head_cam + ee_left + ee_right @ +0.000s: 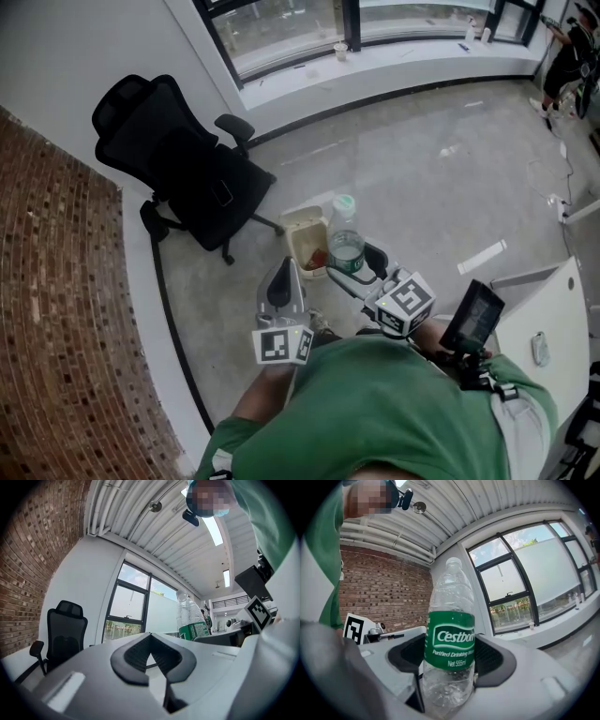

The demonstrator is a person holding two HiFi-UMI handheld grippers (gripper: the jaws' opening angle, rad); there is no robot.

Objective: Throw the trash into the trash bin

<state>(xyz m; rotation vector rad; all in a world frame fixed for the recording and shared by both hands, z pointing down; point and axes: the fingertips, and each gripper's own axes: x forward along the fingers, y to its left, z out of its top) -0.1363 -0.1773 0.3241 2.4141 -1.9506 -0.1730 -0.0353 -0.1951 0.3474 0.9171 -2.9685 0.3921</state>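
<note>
Right gripper (450, 657) is clamping the water bottle (450, 616): both black pads are pressing on the green label, one on each side, with the bottle standing upright between them. It's clear plastic with the cap on. In the head view, centre of frame, the right gripper (349, 269) is holding the bottle (345, 236) out ahead of the person, cap end pointing toward the top of the frame.

Left gripper (150, 654) is clenched with nothing in it: the pads are meeting at the tips. In the head view the left gripper (281, 283) is sitting just left of and below the right one, close but not touching. The bottle is also showing in the left gripper view, right of centre (190, 618).

The trash bin (302, 215) is standing on the floor (422, 178), just above the left gripper in the frame. It's beige with an open top, and something red (317, 260) is lying inside. The bottle is overlapping the bin's right rim in the frame. I can't tell how high above it it's being held.

Further out, a black office chair (183, 169) is sitting upper left, near the bin. A brick wall (66, 309) is running down the left edge and a window (281, 28) across the top. A white desk (548, 323) is showing lower right. Another person (567, 52) is standing at the upper right corner, well apart from everything else.
</note>
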